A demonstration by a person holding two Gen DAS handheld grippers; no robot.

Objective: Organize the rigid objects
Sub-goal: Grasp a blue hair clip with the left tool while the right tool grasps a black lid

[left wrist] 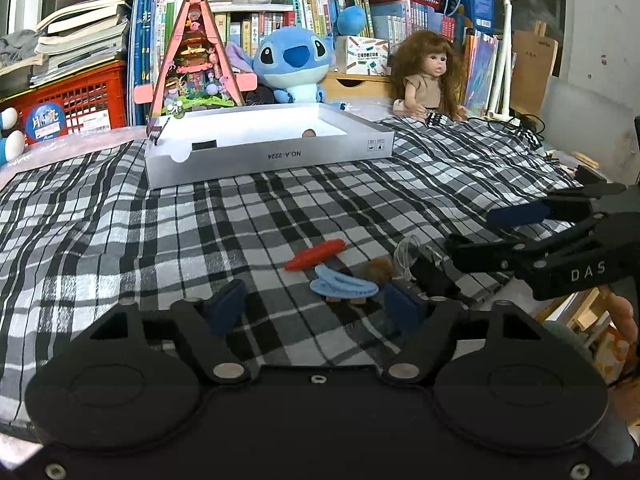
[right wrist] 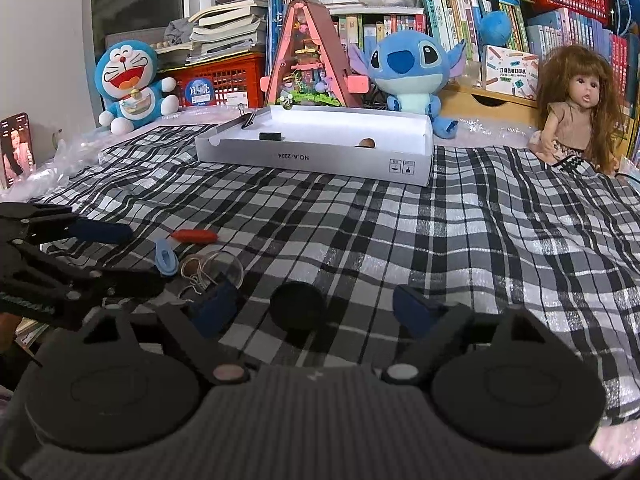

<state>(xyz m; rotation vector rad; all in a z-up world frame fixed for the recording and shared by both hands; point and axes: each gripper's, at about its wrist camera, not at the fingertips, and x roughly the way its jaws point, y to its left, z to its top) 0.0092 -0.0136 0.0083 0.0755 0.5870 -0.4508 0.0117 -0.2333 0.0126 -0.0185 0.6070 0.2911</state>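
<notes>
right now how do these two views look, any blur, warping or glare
Left wrist view: fisheye bends the white box and bookshelf edges, corners vignetted dark; the right gripper at the edge looks slightly soft. Right wrist view: same barrel warp; the left gripper and its own fingertips are blurred, the black round disc is featureless, and the plaid cloth shows no harsh glare.

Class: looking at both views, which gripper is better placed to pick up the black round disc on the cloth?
Right. The black disc lies between the right gripper's open fingers; the left gripper faces the blue clip.
</notes>
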